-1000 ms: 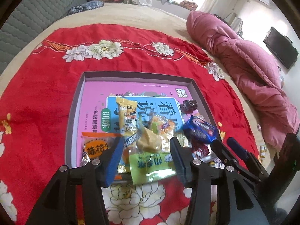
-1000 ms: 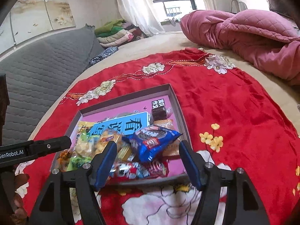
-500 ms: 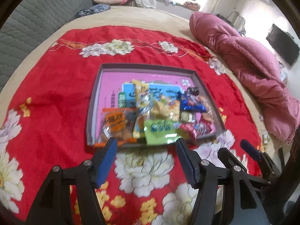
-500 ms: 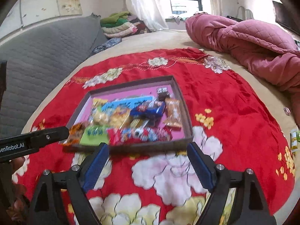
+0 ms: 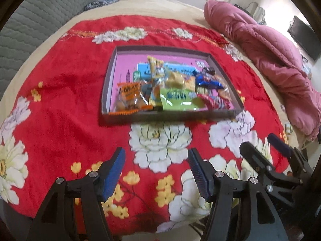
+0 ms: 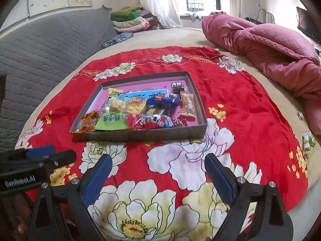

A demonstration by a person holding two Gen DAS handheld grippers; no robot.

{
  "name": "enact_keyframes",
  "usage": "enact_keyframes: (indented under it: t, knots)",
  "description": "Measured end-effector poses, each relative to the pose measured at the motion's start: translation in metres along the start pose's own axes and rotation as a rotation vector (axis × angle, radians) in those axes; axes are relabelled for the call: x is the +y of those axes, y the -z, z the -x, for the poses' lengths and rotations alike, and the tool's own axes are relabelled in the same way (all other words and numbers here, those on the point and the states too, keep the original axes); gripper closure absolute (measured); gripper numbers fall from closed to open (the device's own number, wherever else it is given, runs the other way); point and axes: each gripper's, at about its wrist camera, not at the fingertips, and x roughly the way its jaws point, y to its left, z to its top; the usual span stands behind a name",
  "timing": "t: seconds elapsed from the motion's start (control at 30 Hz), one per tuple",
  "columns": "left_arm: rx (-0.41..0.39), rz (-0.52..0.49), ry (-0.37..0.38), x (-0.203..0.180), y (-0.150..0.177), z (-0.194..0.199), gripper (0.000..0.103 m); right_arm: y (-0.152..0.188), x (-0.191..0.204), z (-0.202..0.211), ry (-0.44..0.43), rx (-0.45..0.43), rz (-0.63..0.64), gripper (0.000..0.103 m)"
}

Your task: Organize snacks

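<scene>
The snacks (image 6: 138,108) lay heaped in the shallow box (image 6: 140,135) at the middle of the red blanket (image 6: 250,108) on the bed. Both tongs hung empty over the blanket's near edge — left tongs (image 5: 156,172) released, right tongs (image 6: 158,176) widening — likely because the packets were already gathered.

Daylit bedrm: window (image 6: 200,2) w/ white curtain (image 6: 160,2), grey quilted headboard (image 6: 50,46), pink quilt (image 6: 270,46).

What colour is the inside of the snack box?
Pink, on the snack box floor; clearest in the right wrist view.
</scene>
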Motion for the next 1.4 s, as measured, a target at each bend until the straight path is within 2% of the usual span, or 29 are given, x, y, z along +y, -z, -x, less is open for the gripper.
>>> enact_keyframes:
  t: [0.17,1.4]
  knots:
    - [0.024,0.016,-0.005,0.0043,0.0055,-0.0033,0.037,0.0044,0.0016,0.0013,0.001,0.014,-0.001,0.009]
    - [0.032,0.009,-0.041,0.0069,0.0081,-0.0004,0.037,0.0087,0.0034,-0.0045,0.004,0.041,0.004,0.009]
